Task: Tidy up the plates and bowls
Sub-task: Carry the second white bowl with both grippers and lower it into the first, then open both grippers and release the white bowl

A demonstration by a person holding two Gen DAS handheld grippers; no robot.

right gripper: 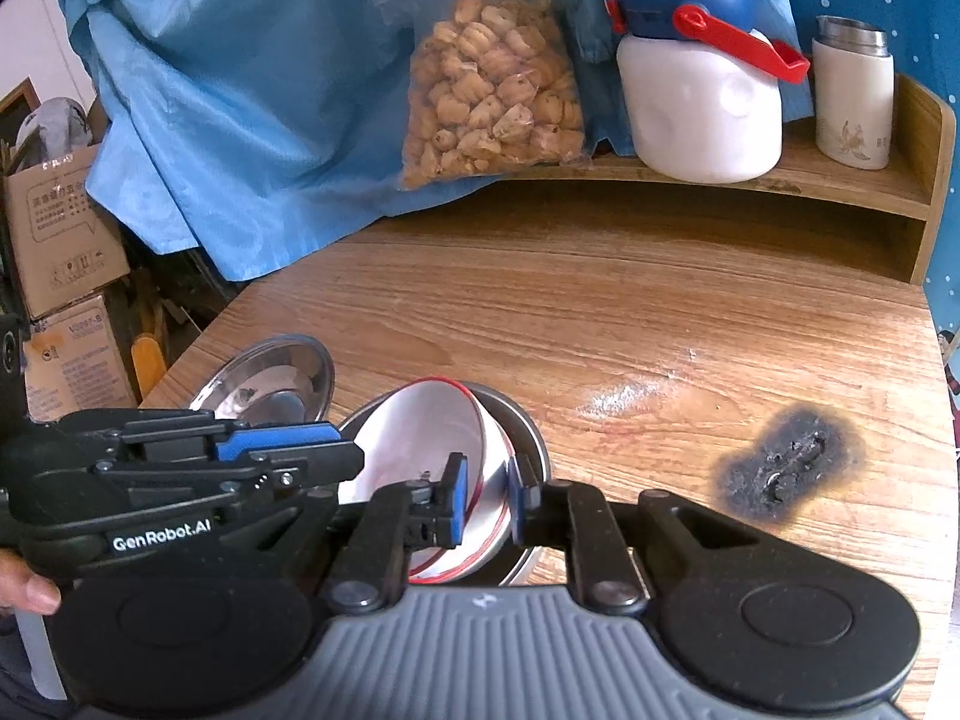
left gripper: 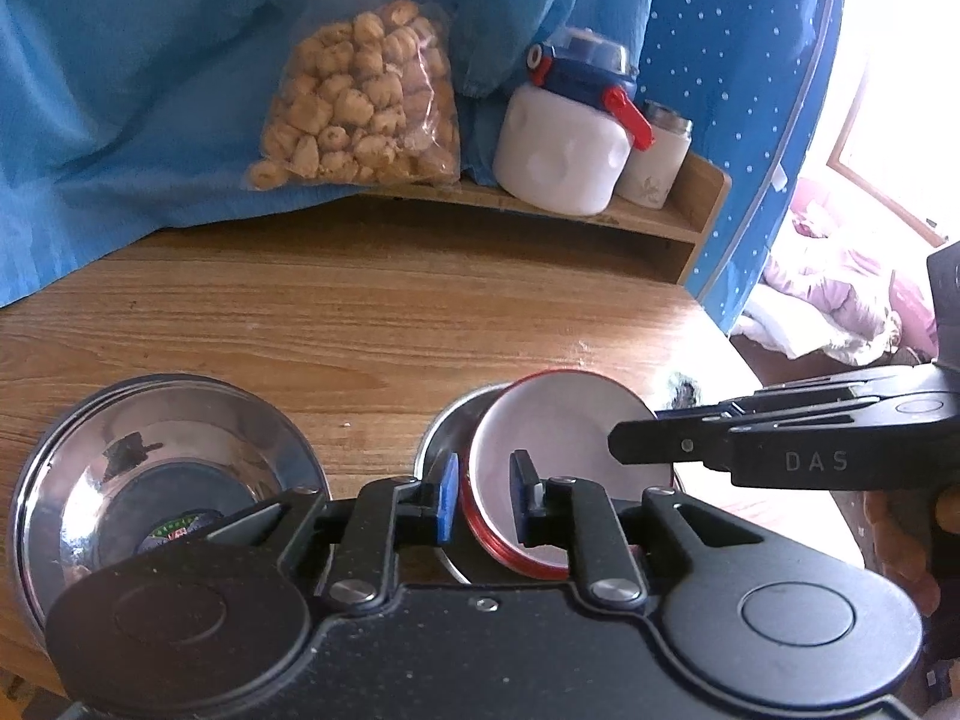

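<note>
I see my left claw point(left gripper: 483, 495) with its blue pads on both sides of the rim of a white bowl point(left gripper: 564, 438) with a red edge. There is a small gap at the pads, so the claw looks narrow and loose around the rim, not pinching it. My right claw point(right gripper: 486, 495) is on the other side of the same bowl point(right gripper: 432, 444). Its pads sit close on the bowl's wall, one inside and one outside, and it seems to hold the bowl. The white bowl is tilted and sits inside a shiny metal bowl point(right gripper: 522, 420) on the wooden surface point(right gripper: 600, 312). A second metal bowl point(left gripper: 156, 456) stands by itself to the left on the surface. At the back there is a shelf point(right gripper: 840, 180) with a bag of snacks point(right gripper: 492, 90), a white jug point(right gripper: 702, 108) with a blue lid, and a small white cup point(right gripper: 852, 102). A black burn mark point(right gripper: 786, 468) is on the surface to the right.
</note>
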